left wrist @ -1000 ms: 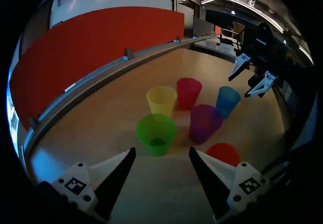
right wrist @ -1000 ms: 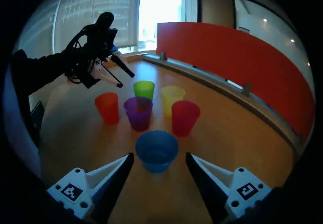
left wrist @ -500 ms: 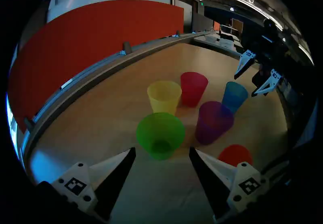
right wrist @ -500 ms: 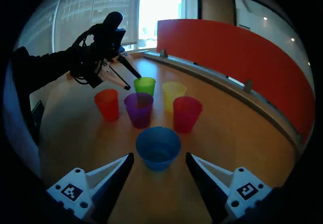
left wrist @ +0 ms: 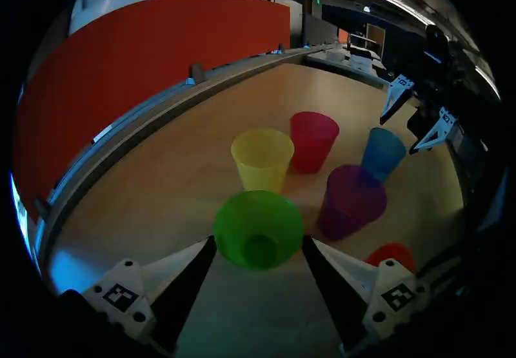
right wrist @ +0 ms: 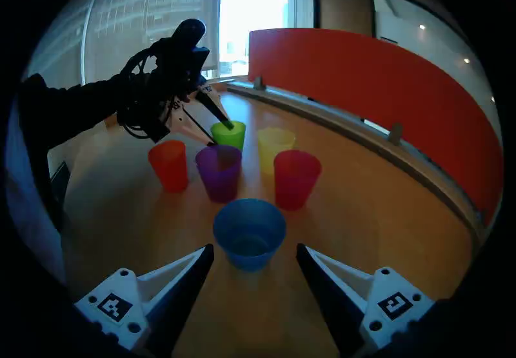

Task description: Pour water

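Six plastic cups stand grouped on a wooden table [left wrist: 193, 164]. In the left gripper view, the green cup [left wrist: 258, 219] sits right at the tips of my open left gripper [left wrist: 257, 238], its rim spanning the gap between them. Behind it are the yellow cup [left wrist: 262, 159], red cup [left wrist: 313, 140], purple cup [left wrist: 352, 201], blue cup [left wrist: 383, 153] and orange cup [left wrist: 391, 255]. In the right gripper view, the blue cup [right wrist: 249, 232] stands just ahead of my open right gripper [right wrist: 253, 247]. My left gripper [right wrist: 220, 133] reaches to the green cup [right wrist: 229, 135]. Whether any cup holds water is unclear.
A red partition [left wrist: 142, 61] and a metal rail [left wrist: 129, 132] run along the table's far edge. A person's dark sleeve [right wrist: 71, 116] holds the left gripper. The right gripper [left wrist: 400, 137] hangs beside the blue cup. Bright windows [right wrist: 255, 16] lie beyond.
My left gripper has moved forward until the green cup's rim lies between its fingertips. The right gripper has edged slightly closer to the blue cup.
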Action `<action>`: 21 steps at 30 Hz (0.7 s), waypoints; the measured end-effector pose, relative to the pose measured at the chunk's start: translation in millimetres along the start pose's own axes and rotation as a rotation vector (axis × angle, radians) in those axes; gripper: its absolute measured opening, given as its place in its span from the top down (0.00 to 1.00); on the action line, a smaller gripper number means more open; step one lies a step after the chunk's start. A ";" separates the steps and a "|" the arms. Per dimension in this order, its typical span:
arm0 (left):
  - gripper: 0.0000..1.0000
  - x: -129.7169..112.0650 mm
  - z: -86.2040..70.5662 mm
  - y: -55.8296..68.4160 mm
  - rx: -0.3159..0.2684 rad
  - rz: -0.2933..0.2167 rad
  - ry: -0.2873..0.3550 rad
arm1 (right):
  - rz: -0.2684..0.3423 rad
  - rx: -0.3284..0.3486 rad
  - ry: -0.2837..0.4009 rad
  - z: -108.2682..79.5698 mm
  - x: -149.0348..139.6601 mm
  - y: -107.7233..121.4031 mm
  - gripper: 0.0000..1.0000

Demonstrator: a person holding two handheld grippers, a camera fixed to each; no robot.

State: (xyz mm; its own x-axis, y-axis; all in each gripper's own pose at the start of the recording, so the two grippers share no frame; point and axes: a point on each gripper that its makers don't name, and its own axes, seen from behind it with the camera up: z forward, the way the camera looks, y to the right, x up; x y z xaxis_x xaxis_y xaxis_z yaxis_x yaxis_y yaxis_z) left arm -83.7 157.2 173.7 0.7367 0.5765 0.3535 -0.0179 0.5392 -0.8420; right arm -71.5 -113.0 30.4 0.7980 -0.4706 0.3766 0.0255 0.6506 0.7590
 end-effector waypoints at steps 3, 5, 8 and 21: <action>0.01 1.6 3.6 -0.2 0.005 0.006 0.000 | 0.000 -0.002 -0.001 -0.5 -0.9 0.8 0.01; 0.01 2.2 5.1 -0.8 0.008 0.009 -0.003 | 0.001 -0.003 -0.001 -1.2 -1.3 1.3 0.01; 0.01 2.9 6.8 -0.4 0.006 0.011 -0.007 | 0.002 -0.005 0.001 -2.4 -1.5 2.2 0.01; 0.13 5.1 11.2 -4.1 0.030 0.021 -0.008 | 0.002 -0.008 0.004 -5.2 -1.9 2.4 0.01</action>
State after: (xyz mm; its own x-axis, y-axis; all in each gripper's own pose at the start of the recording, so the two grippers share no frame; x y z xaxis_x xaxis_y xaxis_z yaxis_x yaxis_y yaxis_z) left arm -87.4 164.8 183.5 0.7307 0.5925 0.3392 -0.0538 0.5453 -0.8365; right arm -69.8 -107.5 28.8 0.8003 -0.4672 0.3757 0.0290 0.6561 0.7542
